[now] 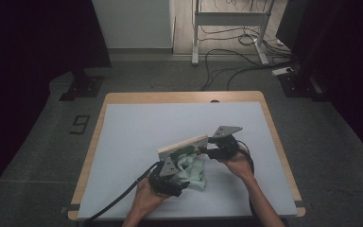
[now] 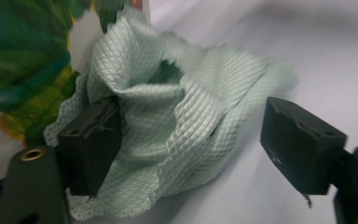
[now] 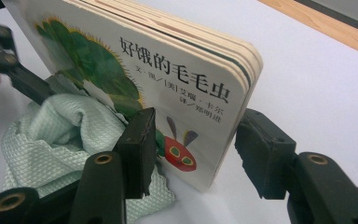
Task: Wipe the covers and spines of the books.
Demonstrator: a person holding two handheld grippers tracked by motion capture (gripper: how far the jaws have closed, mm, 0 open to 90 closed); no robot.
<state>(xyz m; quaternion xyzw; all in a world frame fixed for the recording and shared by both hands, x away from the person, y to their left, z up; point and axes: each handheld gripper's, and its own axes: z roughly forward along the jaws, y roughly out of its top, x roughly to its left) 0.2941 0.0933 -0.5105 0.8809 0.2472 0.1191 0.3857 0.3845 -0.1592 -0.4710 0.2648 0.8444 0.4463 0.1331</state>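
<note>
A pale grey mat [image 1: 137, 137] covers a wooden table [image 1: 184, 97], which stands on a grey carpeted floor [image 1: 38, 142]. Beyond the far edge are a white metal frame [image 1: 229, 19] and loose cables [image 1: 227, 59]; a dark "9" mark [image 1: 79, 124] lies on the floor to the left.

Near the middle of the mat, a thick board book [image 3: 168, 70] stands on its lower edge. In the high view its long axis runs from near left to far right, with the cover facing the near side. The cover shows a green caterpillar with a red face and the Chinese title 好饿的毛毛虫; the smaller lines beneath are probably author credits, though they are too fine to read with confidence.

The right gripper [image 3: 193, 149] straddles the book's right end, one jaw on the cover and one behind the back; whether the rear pad presses cannot be told.

A crumpled mint-green cloth [image 2: 177, 126] lies on the mat against the cover. The left gripper [image 2: 191, 144] stands open around it, the left pad at the fabric and the right pad clear.
</note>
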